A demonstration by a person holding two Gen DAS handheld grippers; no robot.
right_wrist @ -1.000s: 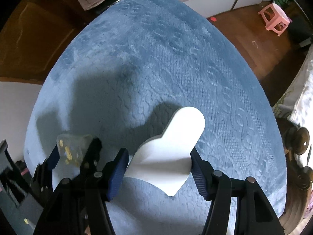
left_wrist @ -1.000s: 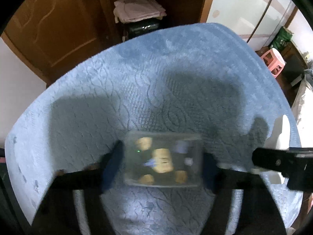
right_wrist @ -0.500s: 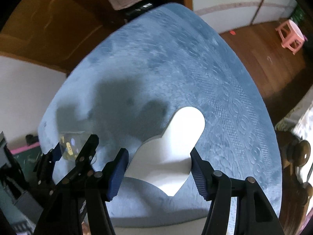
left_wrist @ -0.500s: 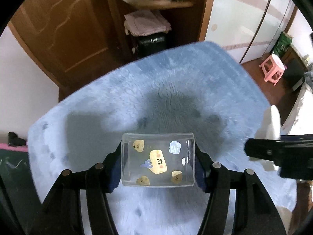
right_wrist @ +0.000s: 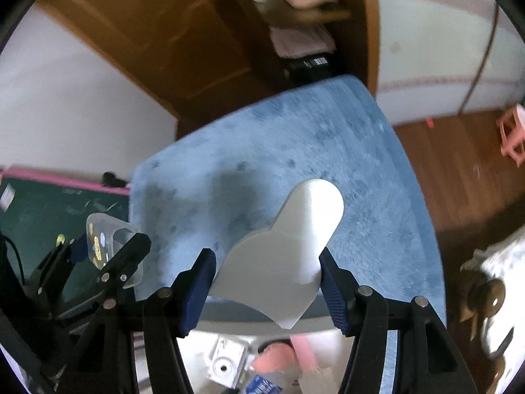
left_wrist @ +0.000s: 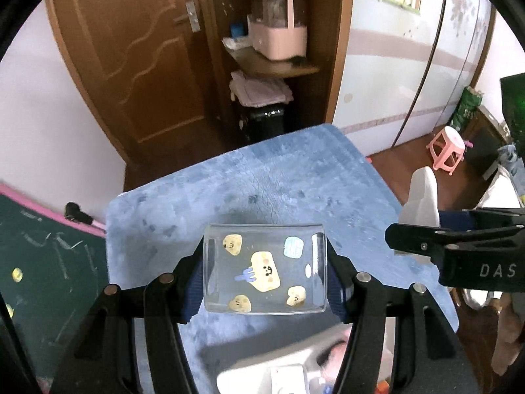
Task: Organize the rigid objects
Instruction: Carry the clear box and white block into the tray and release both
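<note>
Above the blue plush table cover (left_wrist: 282, 180), left gripper (left_wrist: 265, 271) is clamped on a clear rectangular plastic box with yellow cartoon stickers (left_wrist: 265, 268), long axis crosswise between the pads. Right gripper (right_wrist: 264, 282) pinches a white smooth bottle-shaped plastic piece (right_wrist: 288, 246), narrow end pointing away. Both lifted clear of the cover. White bin of small items (right_wrist: 229, 364) lies just below and nearer than the jaws; right looks closer to it.

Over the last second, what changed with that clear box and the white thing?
Both grippers rose away from the blue mat; the door, shelf and a white bin below came into view. Unchanged: the left gripper stays clamped on the clear box, and the right gripper on the white piece.
</note>
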